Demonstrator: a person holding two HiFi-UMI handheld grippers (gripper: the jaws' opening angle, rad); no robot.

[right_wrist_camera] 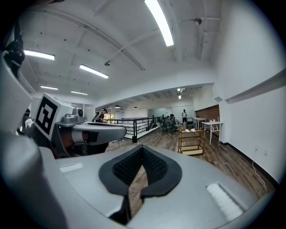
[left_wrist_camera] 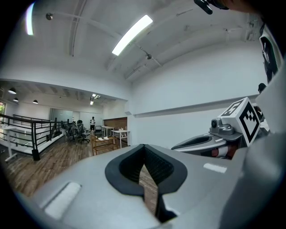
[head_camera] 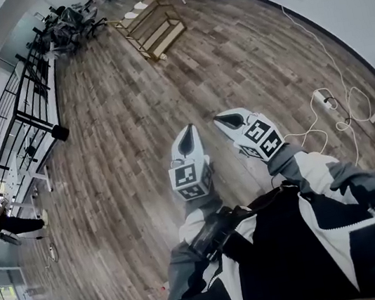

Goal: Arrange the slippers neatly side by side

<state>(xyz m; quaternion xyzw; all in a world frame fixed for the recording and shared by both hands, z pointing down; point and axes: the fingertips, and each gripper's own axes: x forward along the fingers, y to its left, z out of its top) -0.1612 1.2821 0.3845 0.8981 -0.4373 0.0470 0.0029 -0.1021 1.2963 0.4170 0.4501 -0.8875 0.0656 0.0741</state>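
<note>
Most of what shows is bare wooden floor [head_camera: 119, 121], with a low wooden rack [head_camera: 153, 27] well off at twelve o'clock. The left gripper [head_camera: 186, 135] and right gripper [head_camera: 225, 119] are carried side by side, roughly level, probably just heading toward it. Both jaws are pressed fully together with nothing between them. Pale shapes on the rack's top shelf may be the slippers [head_camera: 139, 7], but they are too small to tell.

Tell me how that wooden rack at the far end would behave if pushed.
The wooden rack looks like a rigid open frame of thin posts, so it is probably stiff and fairly light. On the smooth plank floor it would likely slide rather than tip. The white items on its top tier might shift.
</note>
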